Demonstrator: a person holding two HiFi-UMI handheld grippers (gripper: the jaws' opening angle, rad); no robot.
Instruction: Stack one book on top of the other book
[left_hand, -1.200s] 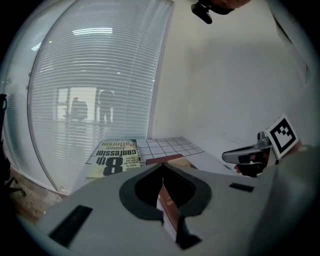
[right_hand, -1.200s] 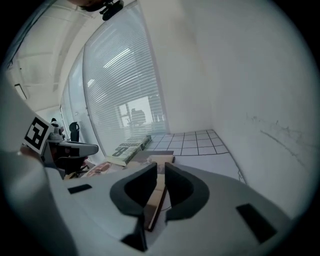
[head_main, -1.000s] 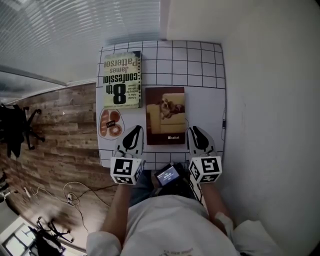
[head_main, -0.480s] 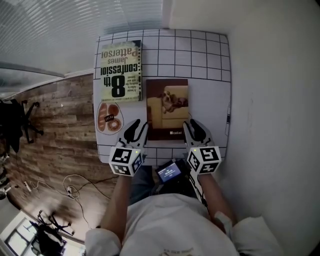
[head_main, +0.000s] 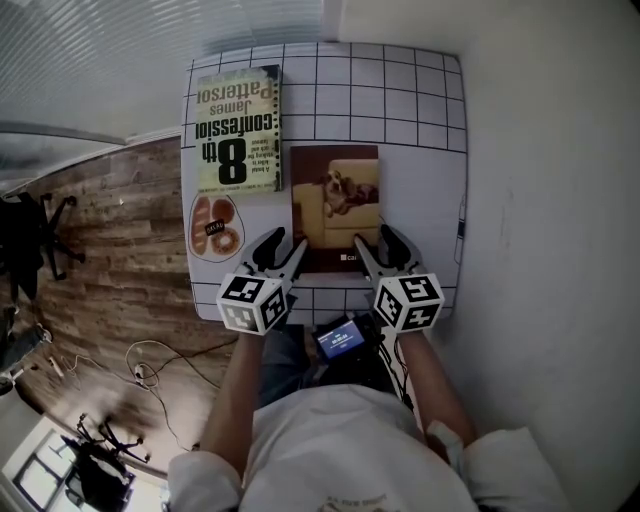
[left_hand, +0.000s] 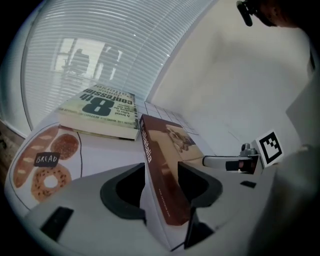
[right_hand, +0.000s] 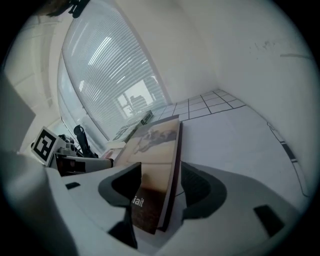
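Beside the green book (head_main: 236, 128), toward me, the brown book (head_main: 335, 200) lies flat. The left gripper (head_main: 285, 252) and right gripper (head_main: 374, 248) have just opened, jaws apart around its near edge. I should close both evenly, then lift level.

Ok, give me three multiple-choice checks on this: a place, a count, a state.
1. Where is the brown book relative to the green book? A on top of it; B beside it; C under it.
2. How many books lie on the table? A one; B three; C two.
3. The left tool's jaws are: A apart around the brown book's edge; B shut, empty; C out of view.
Answers: B, both lie flat, side by side. C, only those two. A, the jaws have just been opening, book edge between them.
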